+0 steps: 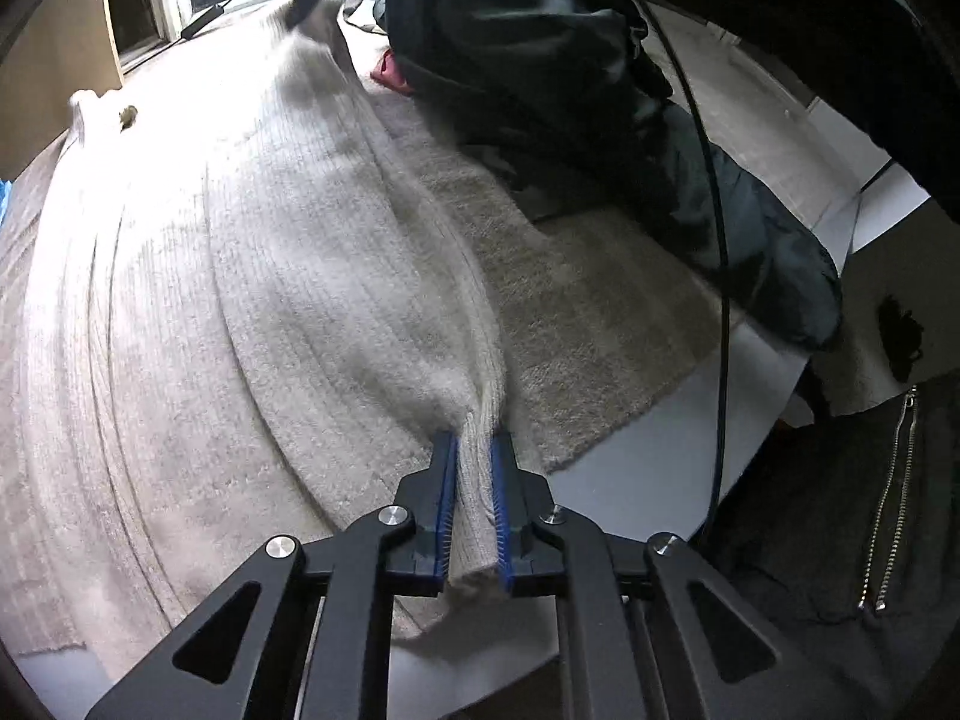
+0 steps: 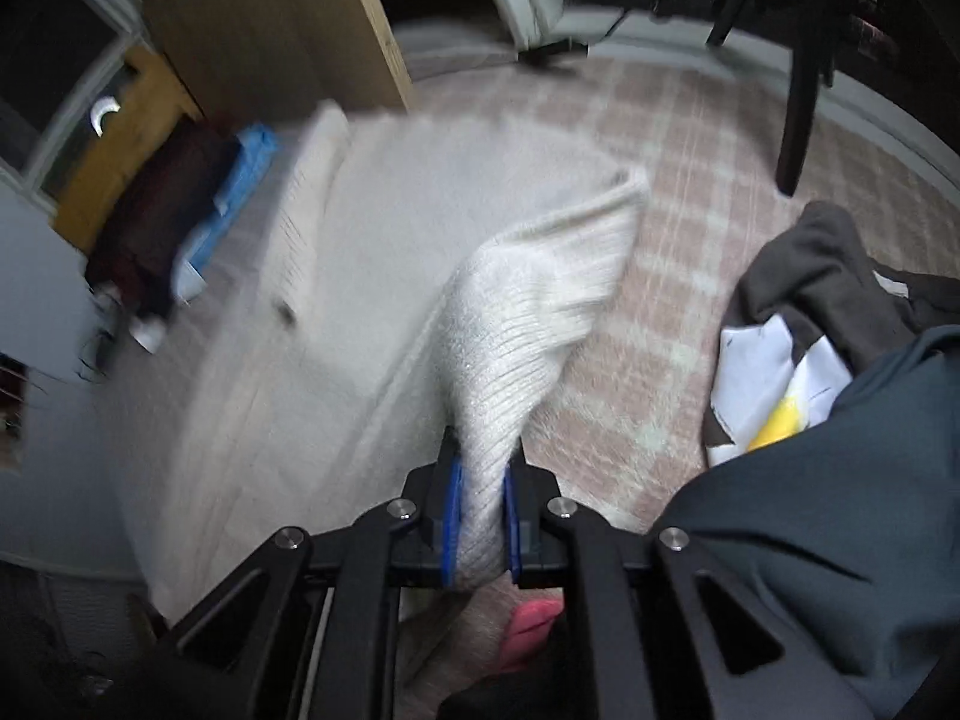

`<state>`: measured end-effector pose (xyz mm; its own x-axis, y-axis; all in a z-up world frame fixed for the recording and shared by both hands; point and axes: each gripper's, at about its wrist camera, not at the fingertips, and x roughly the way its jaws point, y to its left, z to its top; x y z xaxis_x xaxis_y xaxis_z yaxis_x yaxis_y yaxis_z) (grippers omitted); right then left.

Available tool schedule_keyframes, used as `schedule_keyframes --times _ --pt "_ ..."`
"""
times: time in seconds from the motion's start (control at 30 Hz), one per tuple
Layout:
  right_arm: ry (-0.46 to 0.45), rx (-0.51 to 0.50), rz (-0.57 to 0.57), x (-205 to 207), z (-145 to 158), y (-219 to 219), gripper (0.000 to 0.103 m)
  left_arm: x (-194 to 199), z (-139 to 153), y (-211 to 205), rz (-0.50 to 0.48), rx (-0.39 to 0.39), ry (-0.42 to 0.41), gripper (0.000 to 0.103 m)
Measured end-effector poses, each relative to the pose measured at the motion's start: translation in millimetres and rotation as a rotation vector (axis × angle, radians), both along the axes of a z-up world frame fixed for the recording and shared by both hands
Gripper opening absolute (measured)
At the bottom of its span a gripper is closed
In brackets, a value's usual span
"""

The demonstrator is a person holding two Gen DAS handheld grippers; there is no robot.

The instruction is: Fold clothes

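Note:
A cream ribbed knit sweater (image 1: 252, 252) lies spread over a beige rug (image 1: 588, 300). My left gripper (image 1: 475, 450) is shut on a bunched edge of the sweater, lifting it slightly off the rug. In the right wrist view my right gripper (image 2: 483, 468) is shut on another part of the same sweater (image 2: 540, 276), which rises in a folded flap above the flat part (image 2: 384, 228). The right gripper also shows far off in the left wrist view (image 1: 303, 3), at the sweater's far end.
A pile of dark clothes (image 1: 540, 72) and a red item (image 1: 393, 72) lie at the rug's far right. A black cable (image 1: 717, 240) hangs in front. A zipped dark garment (image 1: 870, 510) lies right. In the right wrist view, dark clothes (image 2: 840, 300), a chair leg (image 2: 798, 120) and a wooden panel (image 2: 270, 18).

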<state>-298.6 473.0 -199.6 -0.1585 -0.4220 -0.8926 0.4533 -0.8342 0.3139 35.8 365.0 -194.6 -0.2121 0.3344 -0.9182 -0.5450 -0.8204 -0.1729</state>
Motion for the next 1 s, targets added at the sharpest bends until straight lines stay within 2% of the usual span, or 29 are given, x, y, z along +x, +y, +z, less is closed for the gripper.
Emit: schedule_keyframes --times 0.1,0.13,0.2,0.23,0.27,0.3,0.43,0.5,0.57,0.6,0.63,0.67,0.77,0.83,0.87,0.93,0.97,1.0 --pt "-0.056 0.132 0.062 6 -19 2 0.017 -1 0 2 -0.005 -0.005 0.0 0.01" --pt "-0.062 0.113 0.053 9 -15 7 0.017 -2 0 2 -0.004 -0.004 -0.003 0.01" --pt "-0.048 0.008 -0.012 3 -1 18 0.026 -2 -1 3 -0.005 -0.006 -0.005 0.01" --pt "-0.028 -0.023 -0.039 -1 5 21 0.038 -2 -1 3 -0.007 -0.008 -0.006 0.011" --pt "-0.009 -0.049 -0.065 -6 12 24 0.044 -1 -2 4 -0.01 -0.011 -0.006 0.011" --pt "0.011 -0.029 -0.079 -12 16 19 0.044 -2 -2 4 -0.01 -0.011 -0.009 0.011" --pt "0.021 0.012 -0.149 -37 -3 2 0.044 -3 -5 6 -0.012 -0.017 -0.015 0.012" --pt "-0.01 0.0 -0.192 -54 -13 19 0.045 -3 -5 6 -0.012 -0.017 -0.018 0.012" --pt "-0.051 -0.001 -0.2 -61 -32 8 0.045 -3 -5 5 -0.012 -0.017 -0.02 0.013" --pt "-0.007 -0.016 -0.195 -62 -28 7 0.044 -4 -6 6 -0.013 -0.017 -0.02 0.013" --pt "0.015 -0.012 -0.178 -64 -26 5 0.037 -4 -6 6 -0.013 -0.017 -0.02 0.013" --pt "0.025 -0.01 -0.158 -64 -22 2 0.008 -4 -6 6 -0.011 -0.015 -0.021 0.013" --pt "0.13 0.048 -0.103 -69 -9 -9 0.008 -5 -8 4 -0.001 -0.003 -0.024 0.014" --pt "0.127 0.093 -0.09 -71 -11 -13 0.009 -5 -8 4 0.004 0.003 -0.027 0.014" --pt "0.111 0.103 -0.089 -71 -12 -15 0.012 -3 -8 5 0.004 0.004 -0.028 0.014" --pt "0.088 0.095 -0.104 -69 -10 -14 0.03 -3 -8 6 0.003 0.004 -0.03 0.014" --pt "0.078 0.079 -0.118 -66 -7 -11 0.05 -3 -8 7 0.002 0.003 -0.032 0.014" --pt "0.061 0.055 -0.123 -58 0 -4 0.059 -2 -5 5 0.008 0.01 -0.035 0.014"
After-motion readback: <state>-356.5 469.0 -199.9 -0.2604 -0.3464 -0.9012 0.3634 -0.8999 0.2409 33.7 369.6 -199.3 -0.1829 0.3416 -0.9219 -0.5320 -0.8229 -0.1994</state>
